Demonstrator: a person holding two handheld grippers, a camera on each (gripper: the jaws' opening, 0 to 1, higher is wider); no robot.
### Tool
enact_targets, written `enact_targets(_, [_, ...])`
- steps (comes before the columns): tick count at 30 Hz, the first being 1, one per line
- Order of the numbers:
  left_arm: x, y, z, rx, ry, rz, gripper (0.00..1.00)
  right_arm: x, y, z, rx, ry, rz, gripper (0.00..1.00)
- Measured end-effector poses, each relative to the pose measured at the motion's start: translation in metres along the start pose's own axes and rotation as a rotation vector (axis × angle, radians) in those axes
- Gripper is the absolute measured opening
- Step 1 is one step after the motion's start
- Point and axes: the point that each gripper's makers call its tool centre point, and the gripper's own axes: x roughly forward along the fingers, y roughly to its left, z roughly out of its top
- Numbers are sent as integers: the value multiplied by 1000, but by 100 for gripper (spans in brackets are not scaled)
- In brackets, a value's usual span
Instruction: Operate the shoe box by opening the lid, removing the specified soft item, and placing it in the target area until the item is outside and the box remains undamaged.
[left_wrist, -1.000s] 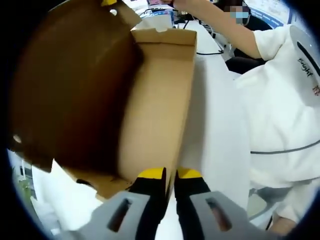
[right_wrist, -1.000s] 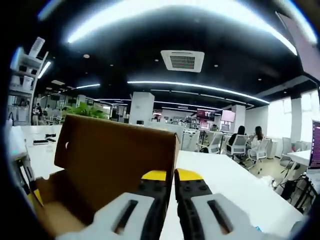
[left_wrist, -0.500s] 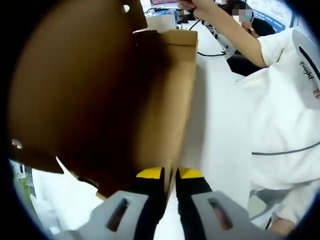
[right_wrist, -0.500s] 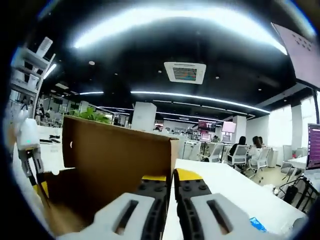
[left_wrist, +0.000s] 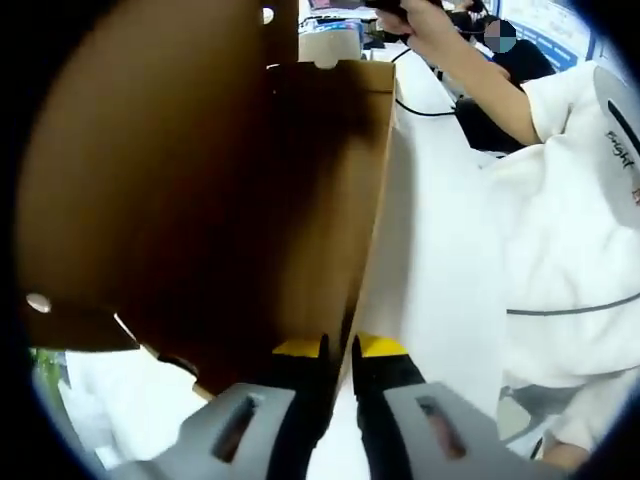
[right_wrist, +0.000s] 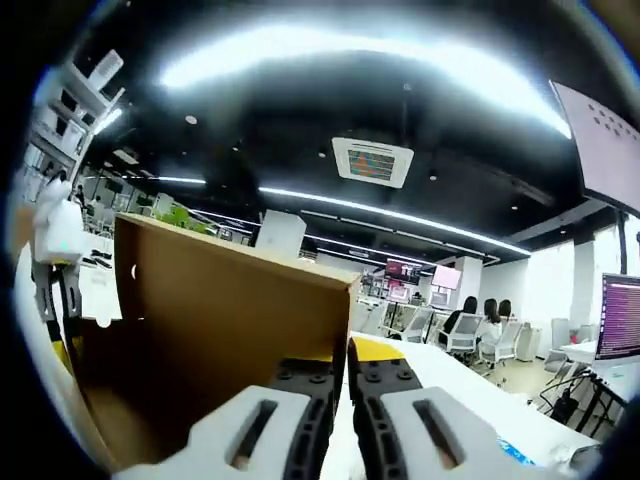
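Brown cardboard takes up most of the left gripper view: the shoe box lies on a white table, its long axis running away from the camera toward the far edge. Its lid stands raised on the left, a broad dark panel with a small round hole near its lower corner, shading the inside of the box so the contents cannot be made out. The left tongs, black with yellow tips, have their jaws almost together on the near right corner of the box wall; whether they truly pinch the cardboard cannot be told. To the right a person in a white top stands beside the table, one arm stretched toward the far end, where cables lie.

In the right gripper view the right tongs sit with jaws nearly closed against the lid's edge, the brown panel rising upright on the left; a firm grip cannot be confirmed. Beyond it stretches an open office: dark ceiling with light strips and an air vent, seated people far off, a monitor at the right, shelving at the left.
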Motion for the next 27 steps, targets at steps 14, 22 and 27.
enact_targets(14, [-1, 7, 6, -29, -71, 54, 16, -8, -2, -4, 35, -22, -16, 0])
enact_targets(22, [-18, 11, 24, -142, -303, 51, 26, -9, -3, -6, 2, -49, -34, 0])
enact_targets(27, [-23, 13, 34, -183, -410, 77, 30, -8, -2, -5, 3, -45, -44, 0])
